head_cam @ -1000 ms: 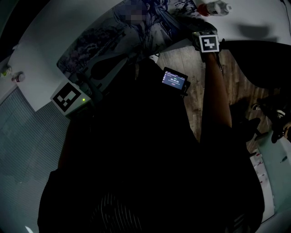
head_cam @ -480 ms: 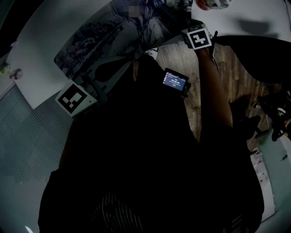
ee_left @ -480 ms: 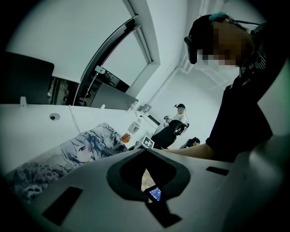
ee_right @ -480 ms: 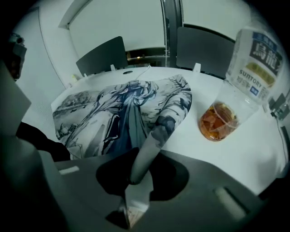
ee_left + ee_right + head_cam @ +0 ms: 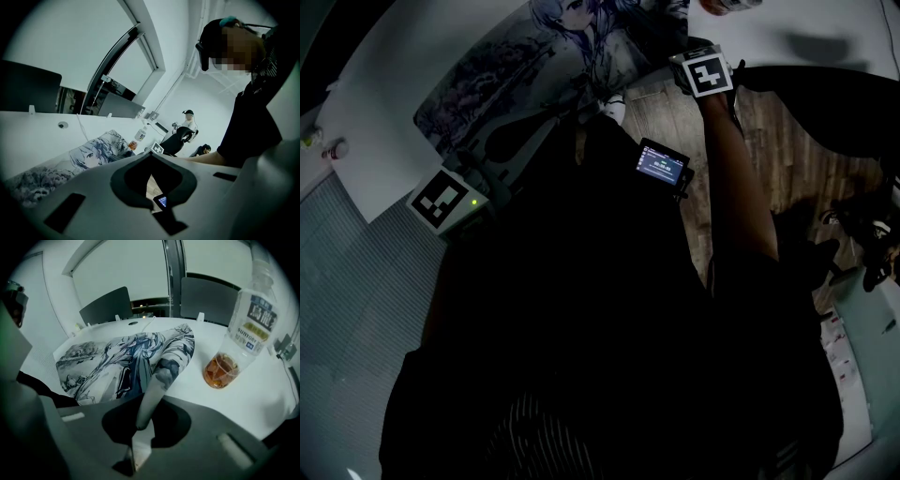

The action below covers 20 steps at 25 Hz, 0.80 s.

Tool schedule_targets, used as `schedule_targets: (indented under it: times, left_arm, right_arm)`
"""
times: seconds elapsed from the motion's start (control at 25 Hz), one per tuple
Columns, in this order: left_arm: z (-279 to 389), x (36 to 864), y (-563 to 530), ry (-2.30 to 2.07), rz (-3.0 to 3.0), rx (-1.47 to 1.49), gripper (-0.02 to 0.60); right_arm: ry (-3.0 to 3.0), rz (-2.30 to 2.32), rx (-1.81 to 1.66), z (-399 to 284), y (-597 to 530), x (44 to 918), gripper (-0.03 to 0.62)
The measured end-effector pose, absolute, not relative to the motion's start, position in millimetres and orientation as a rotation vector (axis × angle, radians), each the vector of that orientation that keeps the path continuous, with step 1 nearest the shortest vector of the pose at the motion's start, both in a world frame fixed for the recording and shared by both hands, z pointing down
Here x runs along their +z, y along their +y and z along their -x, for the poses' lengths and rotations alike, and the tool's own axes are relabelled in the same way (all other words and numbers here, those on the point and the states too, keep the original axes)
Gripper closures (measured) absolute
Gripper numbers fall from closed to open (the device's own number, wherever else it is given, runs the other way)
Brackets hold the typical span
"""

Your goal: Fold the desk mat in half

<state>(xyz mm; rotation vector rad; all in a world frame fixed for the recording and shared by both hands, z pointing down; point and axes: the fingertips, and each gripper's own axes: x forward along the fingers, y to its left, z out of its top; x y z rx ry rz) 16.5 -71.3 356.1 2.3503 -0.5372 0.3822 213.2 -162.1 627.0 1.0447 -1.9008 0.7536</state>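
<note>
1. Pinching one corner of the desk mat (image 5: pixel 122 362), the right gripper (image 5: pixel 143 420) has just been closing its jaws. They are clenched on that corner, which stands up as a curled strip at 6 o'clock in the right gripper view.
2. The left gripper (image 5: pixel 150 157) hangs off the edge of the table (image 5: pixel 384 103) at 8 o'clock in the head view. Its jaws are drawn together on nothing.
3. The rest of the mat lies flat on the table toward 11 o'clock. It looks thin, light and limp, so it will likely drape and sag rather than swing over stiffly.
4. A second hold on the neighbouring corner should keep the fold square.
5. A bottle (image 5: pixel 243 329) stands at 2 o'clock, near the mat's far corner. A swung flap could tip it.
</note>
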Motion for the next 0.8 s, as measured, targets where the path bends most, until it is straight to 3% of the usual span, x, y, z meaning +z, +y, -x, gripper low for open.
schedule_targets:
  times: [0.4,0.8]
  left_arm:
    - [16,355,-70,-0.633,-2.334,0.364,0.574]
    - [-4,314,-75,-0.467,-2.482,0.306,0.574]
  right_arm:
    - [-1.970,-1.073,0.687,-202,-166,598,0.579]
    - [-1.945,-1.094,0.655,-181,-152,577,0.579]
